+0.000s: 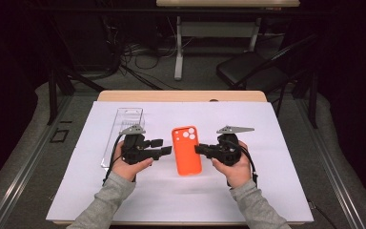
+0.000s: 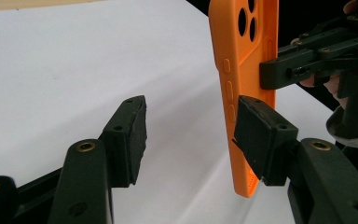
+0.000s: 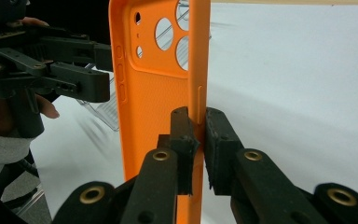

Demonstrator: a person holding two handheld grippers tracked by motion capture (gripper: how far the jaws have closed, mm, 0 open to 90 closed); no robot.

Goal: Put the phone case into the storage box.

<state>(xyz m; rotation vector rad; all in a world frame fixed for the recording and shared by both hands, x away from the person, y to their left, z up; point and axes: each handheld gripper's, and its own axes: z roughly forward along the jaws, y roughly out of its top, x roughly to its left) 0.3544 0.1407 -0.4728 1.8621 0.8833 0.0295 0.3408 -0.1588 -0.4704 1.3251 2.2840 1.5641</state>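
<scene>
— Dark room behind, cables and a folding chair (image 1: 252, 69) past the far edge; we work on a white sheet over the tabletop (image 1: 286, 191). Where is our thing?

— Our orange phone case (image 1: 187, 150) sits near the middle of the tabletop, camera cut-outs toward the far edge, between our two grippers. A clear plastic box (image 1: 124, 131) lies beyond our left hand, toward the left edge.

— And our grip?

— Our right gripper (image 3: 198, 122) has its jaws closed on the case's thin side wall, one pad inside the rim and one outside. Our left gripper (image 2: 191, 135) stands open: one pad rests against the other long side by the button bumps, its partner well clear over the white sheet.

— So how do we do this well?

— We judge the step to be taking hold of the second side. We should keep our right grip steady, since the wall is soft and may buckle, then bring our left jaws around the rim squarely, below the buttons, and close gently so the case doesn't twist.
</scene>
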